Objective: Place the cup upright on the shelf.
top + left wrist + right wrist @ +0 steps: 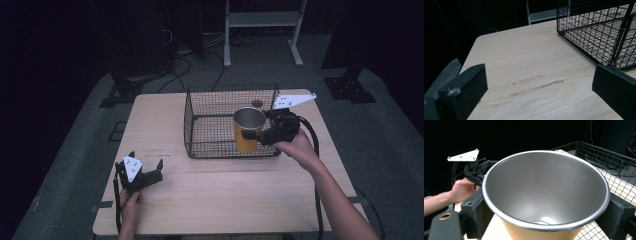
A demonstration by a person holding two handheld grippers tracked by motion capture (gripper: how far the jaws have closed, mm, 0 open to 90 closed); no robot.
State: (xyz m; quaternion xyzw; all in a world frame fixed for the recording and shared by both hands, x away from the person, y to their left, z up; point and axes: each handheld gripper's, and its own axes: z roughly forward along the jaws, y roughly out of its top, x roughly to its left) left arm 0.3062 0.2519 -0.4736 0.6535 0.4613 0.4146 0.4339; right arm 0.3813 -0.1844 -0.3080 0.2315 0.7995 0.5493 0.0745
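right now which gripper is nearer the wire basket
Right. The right gripper holds the cup over the wire basket; the left gripper rests open on the table, short of it.

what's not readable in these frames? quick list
- Cup base: in the high view the basket mesh and right gripper cover it, so whether it touches the basket floor is unclear.
- Cup bottom inside: cut off by the lower edge in the right gripper view.
- Dark round spot on the table behind the basket: too small to identify.
- Room beyond the table: too dark.
- Left gripper body: below the frame in its own view.
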